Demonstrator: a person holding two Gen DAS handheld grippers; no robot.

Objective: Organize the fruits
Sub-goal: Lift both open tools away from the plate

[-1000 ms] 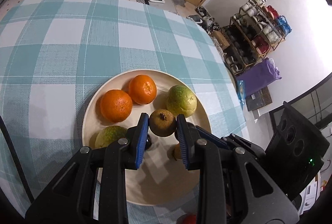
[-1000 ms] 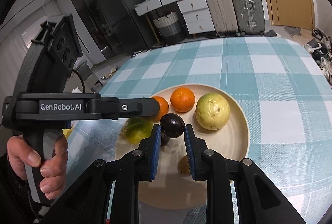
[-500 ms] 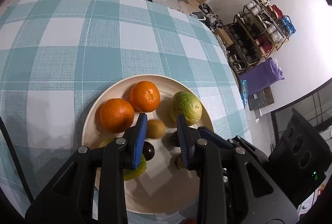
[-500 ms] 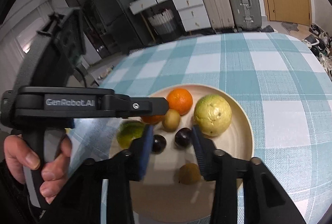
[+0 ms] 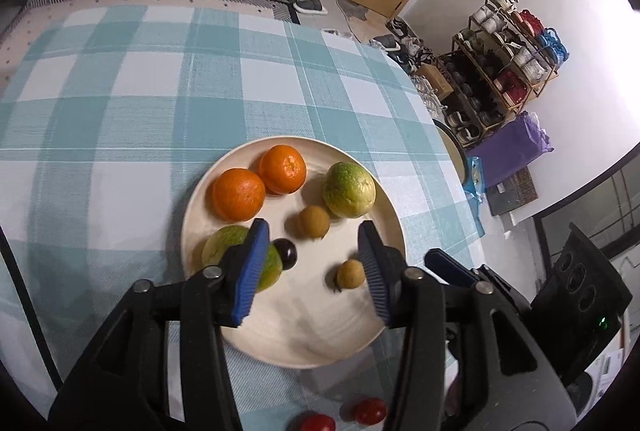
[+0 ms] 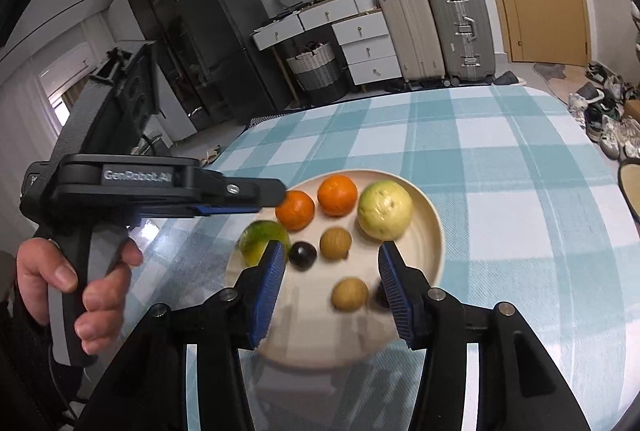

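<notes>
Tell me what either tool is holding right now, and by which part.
Nothing. The left tool and right tool are both opening, empty, above the plate.

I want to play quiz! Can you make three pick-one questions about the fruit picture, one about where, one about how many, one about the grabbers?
1. Where do the two cherry tomatoes lie?
A on the plate
B on the tablecloth beside the plate
C on the floor

2. How many oranges are on the plate?
A one
B two
C four

3. What is the left gripper holding?
A nothing
B an orange
C a tomato

Answers: 1 B, they lie on the checked cloth off the rim. 2 B, two orange fruits sit side by side. 3 A, its jaws are opening with nothing pressed between them.
</notes>
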